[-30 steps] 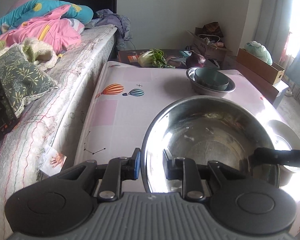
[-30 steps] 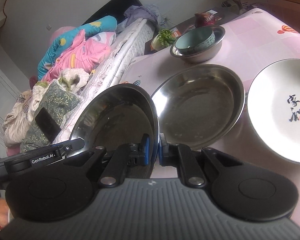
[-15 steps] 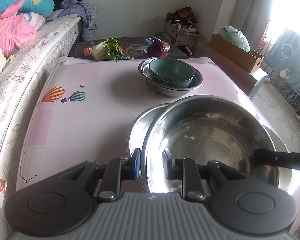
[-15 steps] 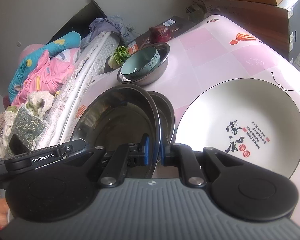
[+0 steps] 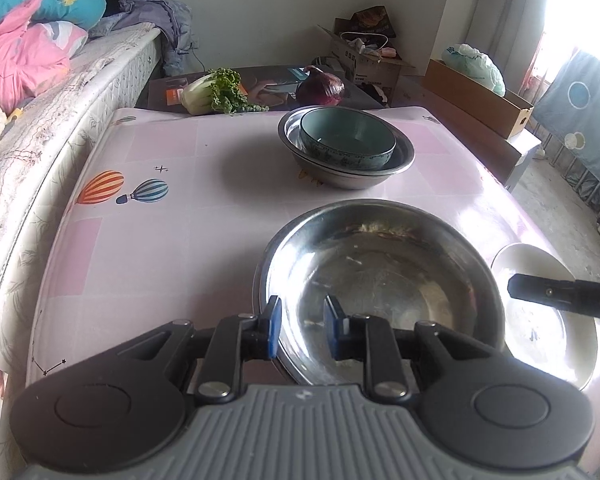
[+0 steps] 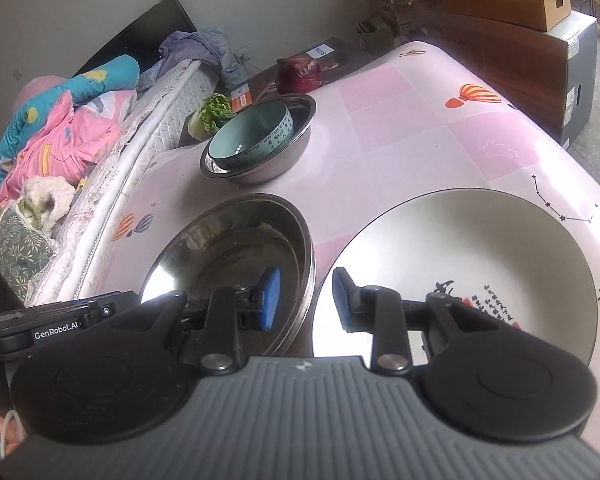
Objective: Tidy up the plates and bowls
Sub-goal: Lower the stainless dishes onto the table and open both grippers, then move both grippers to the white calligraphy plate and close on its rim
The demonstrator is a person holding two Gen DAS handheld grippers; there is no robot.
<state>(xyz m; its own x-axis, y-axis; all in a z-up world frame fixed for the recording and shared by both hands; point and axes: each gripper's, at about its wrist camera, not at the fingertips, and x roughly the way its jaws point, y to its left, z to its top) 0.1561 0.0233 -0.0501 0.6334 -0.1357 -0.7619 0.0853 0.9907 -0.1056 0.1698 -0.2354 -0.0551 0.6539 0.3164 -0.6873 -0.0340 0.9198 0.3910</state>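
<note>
**Steel pan nested, right gripper letting go**

Steel pan (image 5: 384,280) sits near-centre on table (image 5: 160,240), nested in a second steel pan whose rim shows at its left. Left gripper (image 5: 300,330) straddles the near rim, pads close on it; looks like a pinch. Right gripper (image 6: 306,300) is opening, rim between its pads, no contact. Step: stacking pans, release phase. Next likely needs the left to let go. White plate (image 6: 460,248) just right, empty. Far: green bowl (image 5: 348,140) inside steel bowl (image 5: 404,160), both empty.
</note>
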